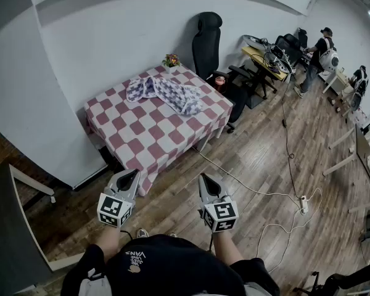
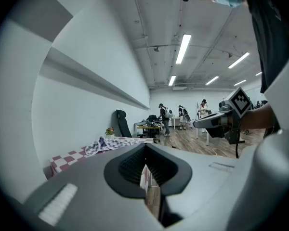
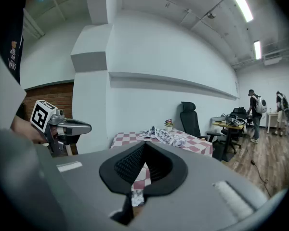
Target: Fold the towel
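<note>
- We see both jaws fully closed with nothing in them. The left gripper and right gripper hang side by side over the wooden floor, well short of the tabletop.
- The towel lies crumpled in a long bunch on the far half of the tabletop, well apart from both grippers.
- If we arrive with the jaws closed like this, they shove the cloth instead of pinching it. The bunch then gets tighter and harder to spread.
- We cannot make out any corner in the crumple. If we grab a middle ridge rather than an edge, we judge the fold comes out skewed or doubled.
- The checkered tablecloth lies right under the towel. If we pinch too deep, we catch both layers and drag the cloth along.
- The small flower pot stands just beside the towel's far end. A tug on the towel or tablecloth there could tip it over.
- The towel's right end sits near the right edge of the tabletop. A sideways pull could slide it off toward the black chair.
- A white cable runs over the floor from under the table out to the right. If we step wide on the approach, it could snag a foot.
</note>
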